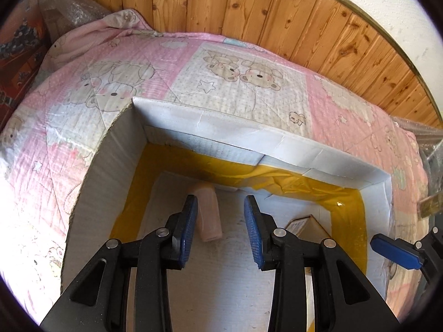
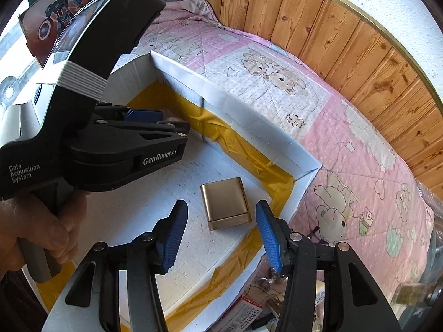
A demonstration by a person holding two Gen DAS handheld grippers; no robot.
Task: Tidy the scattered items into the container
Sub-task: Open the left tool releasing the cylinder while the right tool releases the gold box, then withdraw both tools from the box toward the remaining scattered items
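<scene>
Left gripper (image 1: 220,215): jaws spread wide over the box floor, nothing between the blue pads; seen side-on from the right wrist camera (image 2: 155,119), gripped by a hand (image 2: 36,229) at the handle.
Right gripper (image 2: 220,232): jaws parted wide, nothing held; low over the box's right corner.
Gold case (image 2: 225,203): flat on the white floor, just ahead of the right jaws, between their lines, touching neither; partly visible in the left view (image 1: 301,225), right of the left jaws.
Pink tube (image 1: 207,213): lying on the floor close beside the left finger, partly hidden by it, far end near the back wall.
Container (image 1: 221,127): white foam box, open on top; yellow tape (image 1: 304,185) lining the floor edges, crumpled along the back.
Open room: bare white floor between tube and case; far wall and right corner close ahead of both jaws.
Outside near rim: small packets and a metal clasp (image 2: 267,280) below the right wall, partly hidden.
Beyond: pink bear-print quilt (image 2: 332,138) right around the box, then wood panelling (image 1: 277,13).
Far left: robot-print carton (image 2: 55,8).
</scene>
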